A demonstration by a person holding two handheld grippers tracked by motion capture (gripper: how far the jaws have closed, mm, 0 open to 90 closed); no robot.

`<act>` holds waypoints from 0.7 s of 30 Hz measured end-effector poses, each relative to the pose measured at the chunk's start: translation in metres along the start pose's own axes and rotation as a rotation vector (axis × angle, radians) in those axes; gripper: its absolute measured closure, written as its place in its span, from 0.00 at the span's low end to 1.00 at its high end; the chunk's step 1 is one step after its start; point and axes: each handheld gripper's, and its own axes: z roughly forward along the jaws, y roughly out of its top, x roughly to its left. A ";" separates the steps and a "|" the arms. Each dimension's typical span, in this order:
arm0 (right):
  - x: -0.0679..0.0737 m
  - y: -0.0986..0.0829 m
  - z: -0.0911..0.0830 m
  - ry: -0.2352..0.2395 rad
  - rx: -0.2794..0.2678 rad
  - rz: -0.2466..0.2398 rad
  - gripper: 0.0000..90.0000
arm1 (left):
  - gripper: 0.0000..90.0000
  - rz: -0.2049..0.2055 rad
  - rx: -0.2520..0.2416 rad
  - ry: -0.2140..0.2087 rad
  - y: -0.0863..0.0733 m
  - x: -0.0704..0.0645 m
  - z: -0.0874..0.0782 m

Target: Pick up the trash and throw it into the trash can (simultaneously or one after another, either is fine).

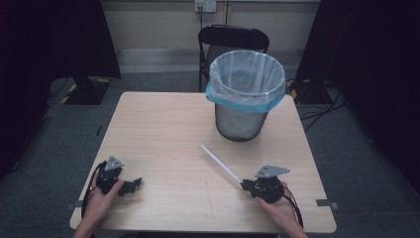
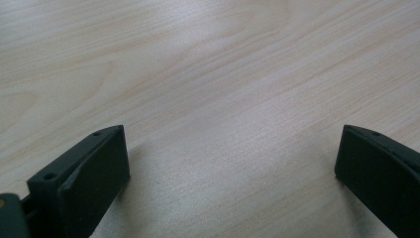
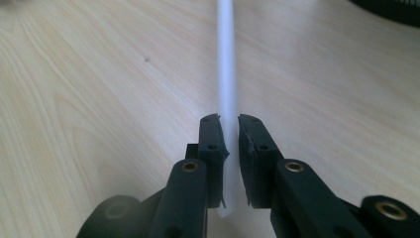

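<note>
Our right gripper [image 3: 229,130] has its jaws clenched on the near end of the white straw [image 3: 226,59], w/ only a short stub poking out behind the pads. The grip sits right at the tip, so the whole length sticks out ahead unsupported. In the high view the straw [image 1: 218,161] runs from the right gripper [image 1: 246,185] up and left across the table [image 1: 148,129], pointing roughly toward the foot of the wire bin [image 1: 241,124], its far end well short of it. We can't tell whether that far end rests on the wood or floats just above.

Our left gripper [image 2: 233,158] is spread wide, nothing between the jaws, just bare wood under it; in the high view it [image 1: 132,185] sits at the near left edge, well apart from the straw.

Risks, as we judge them:
- End grip = long lever. A quick swing and the straw may pivot or slip out of the pads.
- It's thin and soft; too hard a squeeze prob flattens or kinks it.
- The bin is tall w/ a loose clear liner [image 1: 246,74] and blue bag edge folded over the rim. Lift too low and the tip hits the wall or snags the liner.
- Release before the straw is over the opening and it bounces off the rim onto the table or floor.
</note>
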 end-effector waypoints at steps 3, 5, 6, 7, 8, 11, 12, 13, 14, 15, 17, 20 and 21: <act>0.002 0.009 -0.003 0.016 -0.028 -0.028 0.90 | 0.00 0.000 0.000 0.000 0.000 0.000 0.000; 0.002 0.014 -0.004 0.024 -0.041 -0.031 0.90 | 0.00 0.000 0.000 0.000 0.000 0.000 0.000; 0.002 0.017 -0.004 0.026 -0.048 -0.027 0.90 | 0.00 -0.002 -0.002 0.000 0.000 0.000 0.000; 0.001 0.020 -0.004 0.029 -0.057 -0.028 0.90 | 0.00 0.000 0.000 0.000 0.000 0.000 0.000; 0.001 0.023 -0.005 0.033 -0.064 -0.026 0.90 | 0.00 0.001 0.000 0.000 0.000 0.000 0.000; 0.001 0.029 -0.006 0.034 -0.081 -0.029 0.90 | 0.00 0.000 0.000 0.000 0.000 0.000 0.000; 0.000 0.034 -0.007 0.036 -0.100 -0.029 0.90 | 0.00 0.000 0.000 0.000 0.000 0.000 0.000; 0.000 0.037 -0.008 0.035 -0.109 -0.029 0.90 | 0.00 -0.002 -0.001 0.000 0.000 0.000 0.000; 0.000 0.040 -0.009 0.037 -0.118 -0.029 0.90 | 0.00 0.000 0.000 0.000 0.000 0.000 0.000; 0.000 0.042 -0.010 0.037 -0.128 -0.031 0.90 | 0.00 0.000 0.000 0.000 0.000 0.000 0.000; 0.001 0.047 -0.012 0.036 -0.149 -0.030 0.90 | 0.00 0.000 0.000 0.000 0.000 0.000 0.000; 0.002 0.053 -0.013 0.039 -0.173 -0.034 0.90 | 0.00 0.000 -0.001 0.000 0.000 0.000 0.000; 0.002 0.055 -0.013 0.040 -0.180 -0.035 0.90 | 0.00 0.000 0.000 0.000 0.000 0.000 0.000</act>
